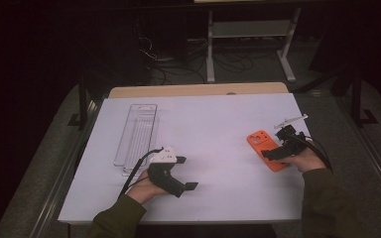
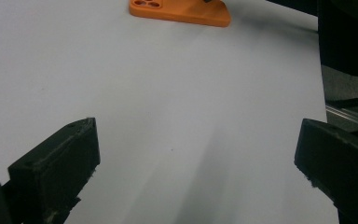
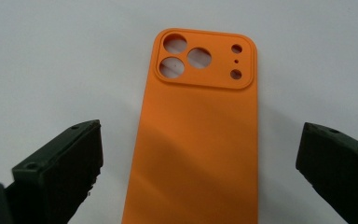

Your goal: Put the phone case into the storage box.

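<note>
An orange phone case (image 1: 264, 147) lies flat on the white table (image 1: 213, 119) at the right, back side up, with its camera cutouts at the far end (image 3: 200, 140). My right gripper (image 1: 275, 145) hovers over the near end of the case, open. In the right gripper view its jaws (image 3: 198, 163) stand wide on either side of the case without touching it. My left gripper (image 1: 187, 173) is at the front left, open, with bare table between its jaws (image 2: 198, 158). The left gripper view has the case (image 2: 182, 11) far off at the top edge.
A long clear plastic tray (image 1: 137, 133) lies on the table's left side, just beyond the left gripper. A small clear plastic piece (image 1: 291, 120) rests near the right edge behind the right gripper. The floor, cables and a metal stand (image 1: 248, 44) lie beyond the table.
</note>
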`<control>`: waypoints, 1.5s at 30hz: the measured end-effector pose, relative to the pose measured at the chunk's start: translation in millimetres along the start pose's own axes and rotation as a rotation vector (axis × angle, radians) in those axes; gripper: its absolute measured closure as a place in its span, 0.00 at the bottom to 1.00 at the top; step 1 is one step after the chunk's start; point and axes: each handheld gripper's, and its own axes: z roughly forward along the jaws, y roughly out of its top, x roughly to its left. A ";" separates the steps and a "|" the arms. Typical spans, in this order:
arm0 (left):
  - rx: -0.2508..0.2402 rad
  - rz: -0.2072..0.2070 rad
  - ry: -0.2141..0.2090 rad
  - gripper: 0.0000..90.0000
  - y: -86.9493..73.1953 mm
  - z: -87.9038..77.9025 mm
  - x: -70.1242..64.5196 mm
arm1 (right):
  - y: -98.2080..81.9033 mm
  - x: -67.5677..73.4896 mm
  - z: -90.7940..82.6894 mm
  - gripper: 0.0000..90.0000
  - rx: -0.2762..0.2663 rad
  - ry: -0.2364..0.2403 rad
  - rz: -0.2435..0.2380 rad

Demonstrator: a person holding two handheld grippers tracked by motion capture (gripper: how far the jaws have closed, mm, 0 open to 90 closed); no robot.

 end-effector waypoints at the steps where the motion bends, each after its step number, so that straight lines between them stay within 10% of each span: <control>1: 0.000 -0.001 0.000 0.00 0.0 0.0 0.0 | -0.2 0.0 0.8 0.03 0.004 -0.002 -0.003; 45: 0.003 0.004 -0.007 0.00 -0.5 1.1 -0.6 | -4.8 6.6 20.1 0.14 0.144 -0.029 0.003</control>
